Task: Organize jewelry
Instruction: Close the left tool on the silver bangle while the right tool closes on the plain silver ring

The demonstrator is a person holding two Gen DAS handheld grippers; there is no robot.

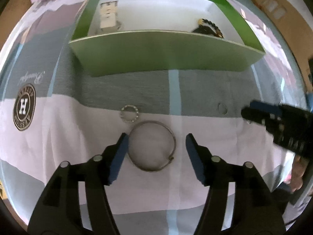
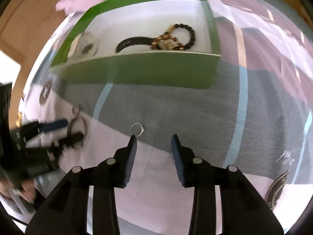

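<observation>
The left gripper (image 1: 156,145) is spread wide around a thin silver metal bangle (image 1: 152,145) lying flat on the striped cloth bedspread (image 1: 58,146), holding nothing; closing on it comes next. The right gripper (image 2: 154,139), half open and empty, nears a small silver ring (image 2: 137,129). Both lie near the green cardboard box (image 1: 166,56).

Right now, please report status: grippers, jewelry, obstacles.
Both grippers open: left around bangle, right near ring. Box ahead. Nothing in the way.
</observation>
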